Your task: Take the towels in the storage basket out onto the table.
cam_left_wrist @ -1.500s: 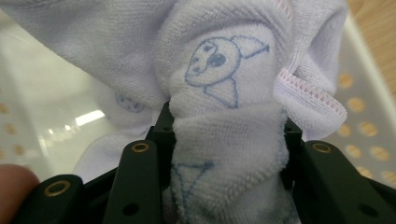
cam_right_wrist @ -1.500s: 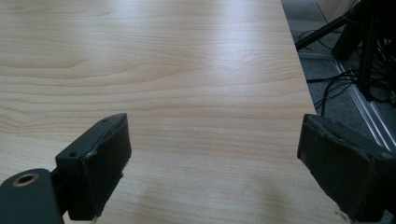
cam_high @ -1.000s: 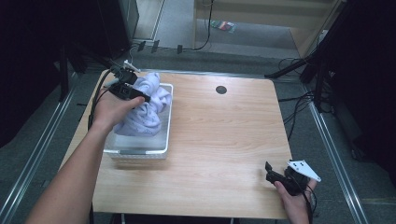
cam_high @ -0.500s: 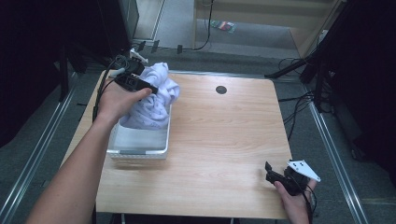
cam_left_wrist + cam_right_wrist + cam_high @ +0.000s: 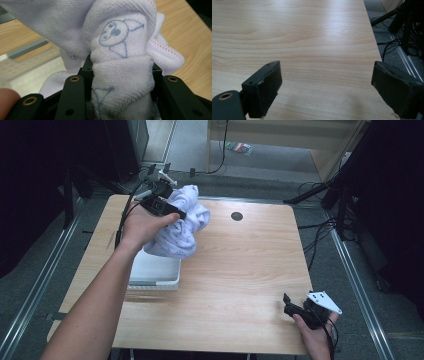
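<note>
Slippage is looming — left hand-held gripper (image 5: 172, 212) is pinching only a fold of the towel (image 5: 181, 227) above the tray (image 5: 155, 270); right hand-held gripper (image 5: 292, 306) is idling open over the desk (image 5: 240, 265).

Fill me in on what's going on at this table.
A person works with two handheld grippers. The left gripper has its fingers shut on a bunched white terry towel with blue drawings, held up above the white rectangular plastic tray at the light wooden table's left side. The right gripper sits open and empty near the table's front right corner.
</note>
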`<state>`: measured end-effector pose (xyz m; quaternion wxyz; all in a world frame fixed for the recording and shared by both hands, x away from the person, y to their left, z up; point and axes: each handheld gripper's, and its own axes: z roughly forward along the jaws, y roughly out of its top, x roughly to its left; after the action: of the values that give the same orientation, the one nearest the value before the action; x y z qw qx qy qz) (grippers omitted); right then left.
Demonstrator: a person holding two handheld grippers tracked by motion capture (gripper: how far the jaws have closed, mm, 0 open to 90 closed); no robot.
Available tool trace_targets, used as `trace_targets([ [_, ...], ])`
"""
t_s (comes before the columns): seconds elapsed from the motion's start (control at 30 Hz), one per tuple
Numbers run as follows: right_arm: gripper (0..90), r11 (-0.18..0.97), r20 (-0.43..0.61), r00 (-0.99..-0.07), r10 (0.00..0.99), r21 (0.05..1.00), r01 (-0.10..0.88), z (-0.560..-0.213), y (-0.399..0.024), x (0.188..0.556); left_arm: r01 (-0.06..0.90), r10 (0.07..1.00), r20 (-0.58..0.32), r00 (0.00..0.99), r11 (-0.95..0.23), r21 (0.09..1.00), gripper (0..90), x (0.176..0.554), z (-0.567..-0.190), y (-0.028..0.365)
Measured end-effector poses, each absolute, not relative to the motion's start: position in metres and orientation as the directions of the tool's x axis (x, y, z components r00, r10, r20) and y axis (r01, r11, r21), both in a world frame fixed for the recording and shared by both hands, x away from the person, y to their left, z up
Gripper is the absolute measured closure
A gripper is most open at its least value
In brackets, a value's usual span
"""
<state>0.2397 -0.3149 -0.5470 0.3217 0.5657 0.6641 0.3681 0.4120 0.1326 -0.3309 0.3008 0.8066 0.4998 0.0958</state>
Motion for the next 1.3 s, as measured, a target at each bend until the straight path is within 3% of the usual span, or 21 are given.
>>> trace_targets([
  [0.4,8.2,0.080,-0.004,-0.147,0.989,0.852,0.518,-0.547,-0.315,0.240,0.735,0.828,-0.163,0.537,-0.364,0.573,57.5,0.417,-0.342,0.084],
  [1.3,8.3,0.079,-0.006,-0.142,0.990,0.856,0.511,-0.547,-0.315,0.240,0.737,0.799,-0.195,0.569,-0.390,0.551,56.5,0.421,-0.387,0.024],
])
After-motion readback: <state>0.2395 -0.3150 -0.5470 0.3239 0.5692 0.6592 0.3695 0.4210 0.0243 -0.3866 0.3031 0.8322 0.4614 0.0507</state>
